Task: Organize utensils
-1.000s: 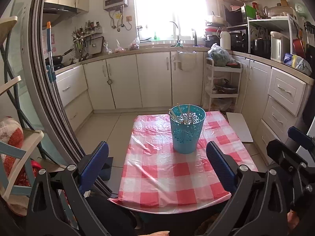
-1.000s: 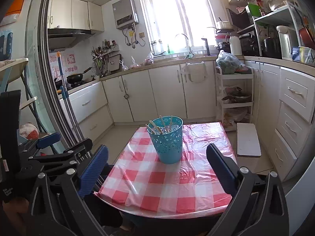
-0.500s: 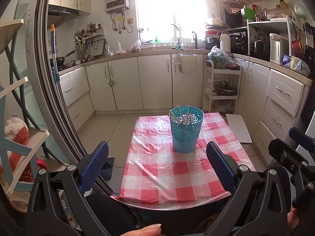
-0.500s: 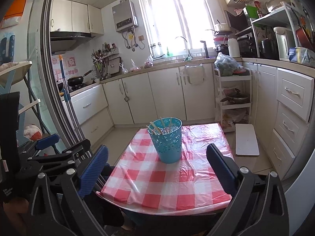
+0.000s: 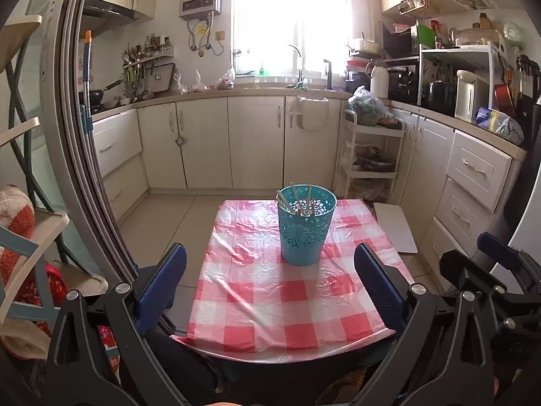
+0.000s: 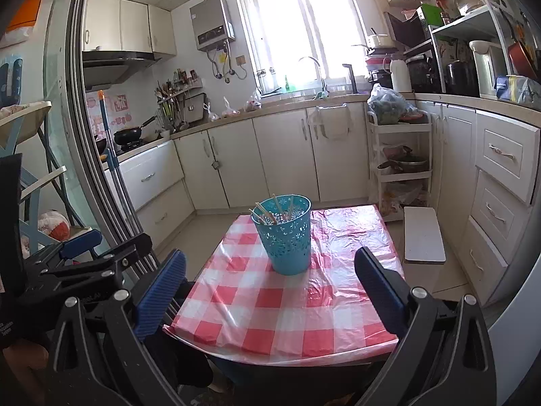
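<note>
Standing upright on the far half of the small table point(image 5: 290, 308) is a teal perforated basket point(image 5: 306, 230), and in it we count roughly five pale sticks point(image 5: 297, 203), chopsticks by the look of them, leaning against its rim; the exact number is hard to fix where they overlap. The table wears a red-and-white checked plastic cloth point(image 6: 270, 308), and the basket is the one thing on it. Our left gripper point(image 5: 270, 287) hangs short of the table's near edge, its two blue pads spread wide with nothing between them. Our right gripper point(image 6: 270, 291) is likewise spread wide and empty, well apart from the basket. In the right wrist view we see the left gripper's frame at lower left, with small white lettering that is too blurred for us to read. Beyond the table, a white three-tier trolley point(image 6: 399, 169) stands against the cream cabinets point(image 5: 253, 142), and a grey water heater point(image 6: 213, 23) hangs beside the window; its label is illegible to us.
</note>
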`<state>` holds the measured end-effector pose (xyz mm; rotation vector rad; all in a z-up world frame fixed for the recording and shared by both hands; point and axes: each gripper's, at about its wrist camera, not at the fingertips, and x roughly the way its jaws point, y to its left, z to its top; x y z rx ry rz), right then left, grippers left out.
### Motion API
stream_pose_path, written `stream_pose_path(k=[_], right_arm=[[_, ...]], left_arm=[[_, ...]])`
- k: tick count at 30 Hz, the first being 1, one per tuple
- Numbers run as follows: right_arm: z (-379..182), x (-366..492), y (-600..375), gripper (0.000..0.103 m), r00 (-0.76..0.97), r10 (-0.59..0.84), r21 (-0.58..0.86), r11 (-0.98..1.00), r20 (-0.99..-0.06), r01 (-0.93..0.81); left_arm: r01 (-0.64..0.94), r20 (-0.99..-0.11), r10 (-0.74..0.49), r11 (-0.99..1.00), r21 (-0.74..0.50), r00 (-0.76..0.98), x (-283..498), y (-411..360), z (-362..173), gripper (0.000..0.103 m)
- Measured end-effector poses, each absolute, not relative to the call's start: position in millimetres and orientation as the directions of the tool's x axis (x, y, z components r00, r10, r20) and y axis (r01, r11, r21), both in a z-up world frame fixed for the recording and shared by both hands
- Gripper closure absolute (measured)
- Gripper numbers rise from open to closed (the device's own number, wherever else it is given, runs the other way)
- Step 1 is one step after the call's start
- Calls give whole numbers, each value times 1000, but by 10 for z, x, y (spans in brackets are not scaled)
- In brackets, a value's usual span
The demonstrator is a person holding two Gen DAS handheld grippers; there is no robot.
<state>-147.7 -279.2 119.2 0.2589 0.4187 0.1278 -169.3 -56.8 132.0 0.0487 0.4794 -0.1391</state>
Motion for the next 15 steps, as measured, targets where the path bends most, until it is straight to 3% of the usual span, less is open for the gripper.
stream_pose_path(k=[15], right_arm=[[1243, -1434, -2756, 7, 911, 168, 264, 962, -377, -69]], left_arm=[[141, -484, -90, 988, 69, 870, -1590, -648, 1262, 8]])
